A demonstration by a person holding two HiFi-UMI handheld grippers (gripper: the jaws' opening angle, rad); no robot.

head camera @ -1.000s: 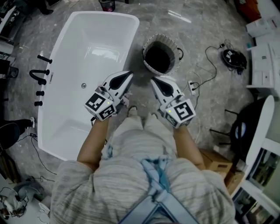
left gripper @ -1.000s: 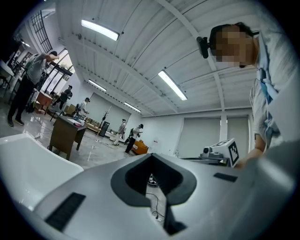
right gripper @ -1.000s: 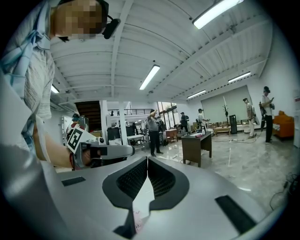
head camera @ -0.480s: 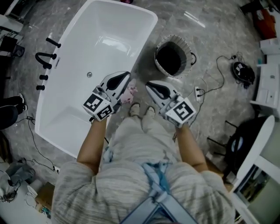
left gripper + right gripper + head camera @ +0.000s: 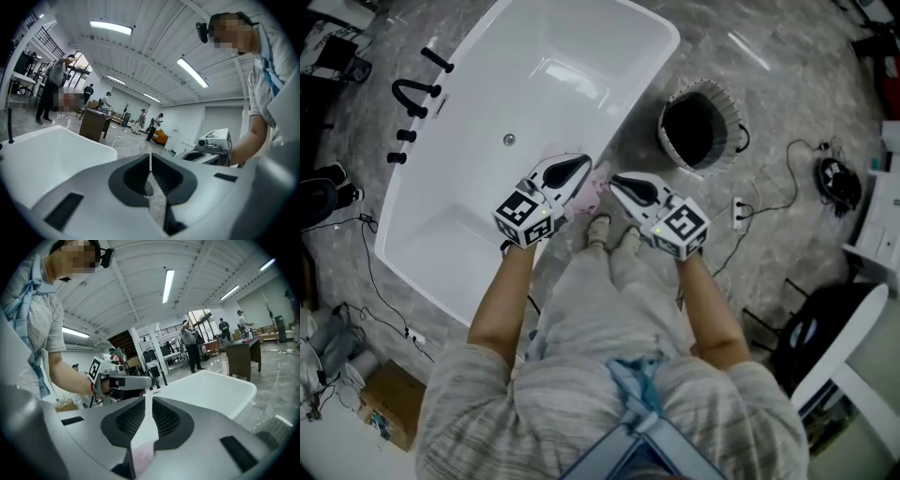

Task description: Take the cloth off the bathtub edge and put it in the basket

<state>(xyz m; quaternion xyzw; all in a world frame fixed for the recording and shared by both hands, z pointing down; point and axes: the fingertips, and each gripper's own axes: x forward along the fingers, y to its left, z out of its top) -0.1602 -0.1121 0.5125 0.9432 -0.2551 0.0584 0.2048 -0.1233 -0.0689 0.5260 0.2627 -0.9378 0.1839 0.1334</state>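
A small pink cloth [image 5: 596,184] lies on the near rim of the white bathtub [image 5: 649,92]. It sits just between my two grippers' tips. My left gripper [image 5: 581,166] hovers over the rim left of the cloth, shut with nothing in it [image 5: 150,157]. My right gripper [image 5: 614,182] is at the cloth's right side. Its jaws are only starting to part from shut, with nothing between them [image 5: 147,397], and the pink cloth [image 5: 143,453] shows below them. The round woven basket [image 5: 727,99] stands on the floor to the right of the tub, its inside dark.
Black tap fittings [image 5: 414,97] line the tub's far side. A power strip with cables [image 5: 739,214] lies right of the person's feet [image 5: 610,231]. A black chair [image 5: 816,328] is at the lower right, and a cardboard box [image 5: 389,412] at the lower left. People stand in the background.
Both grippers have moved up to the tub's near rim and drawn closer together. The pink cloth has come into view between their tips. The head view has shifted, so the tub and basket sit further right.
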